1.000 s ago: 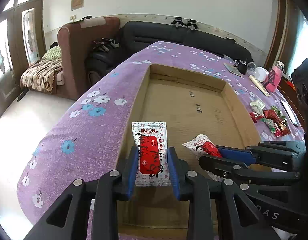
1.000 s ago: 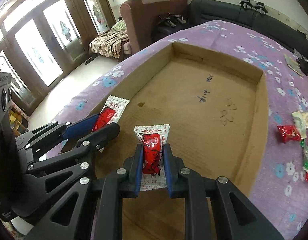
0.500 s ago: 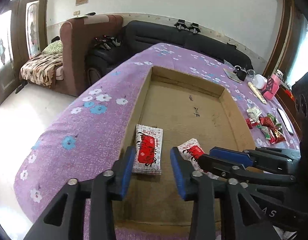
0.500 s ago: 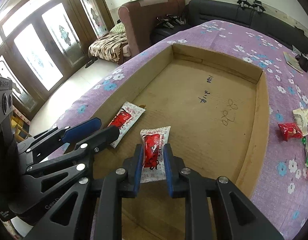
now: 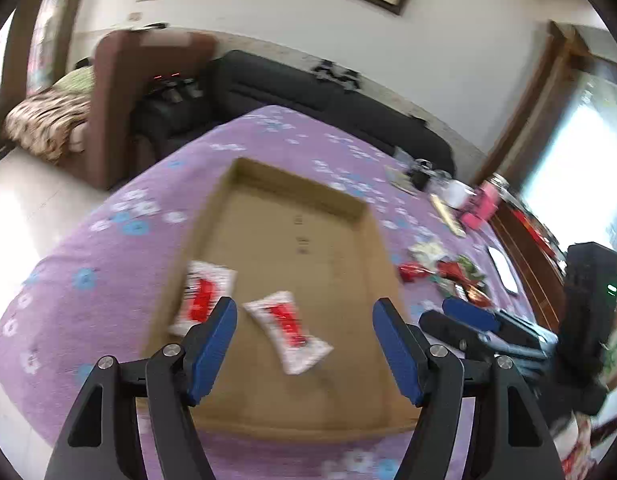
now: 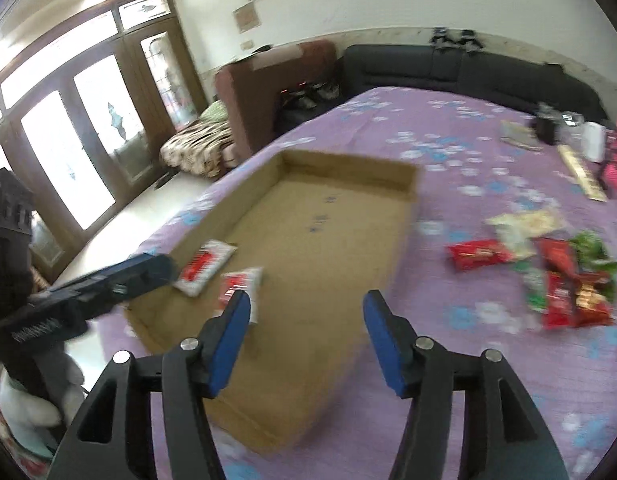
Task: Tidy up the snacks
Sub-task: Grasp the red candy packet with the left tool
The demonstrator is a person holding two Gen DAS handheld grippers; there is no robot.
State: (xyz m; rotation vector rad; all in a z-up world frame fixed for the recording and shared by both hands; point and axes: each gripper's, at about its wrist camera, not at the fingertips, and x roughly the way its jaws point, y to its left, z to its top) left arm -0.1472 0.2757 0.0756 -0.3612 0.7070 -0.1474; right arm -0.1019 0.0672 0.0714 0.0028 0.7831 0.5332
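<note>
Since both white-and-red packets lie flat on the floor of the cardboard box, at its near end, they read as dropped there on purpose: the box looks like the collecting place, and the two packets side by side could be the beginning of a row of like with like. One packet sits against the box's left wall; the second packet lies just beside it, angled, nearer the middle. Neither is touched. Left gripper: jaws opening, blue pads wide apart, nothing between them but box floor below; released. Right gripper: jaws likewise opening, empty, released. Left gripper is tilted down over the near end of the box. Right gripper also slopes down, but sits off the box's right wall, aimed partly over the purple flowered cloth. My reading: it is angled toward the unsorted pile of snacks, red and green wrappers heaped on the cloth well apart from the box. In the right wrist view the left gripper juts in at far left, near the first packet. Both views smeared with motion blur; wrapper print unreadable.
</note>
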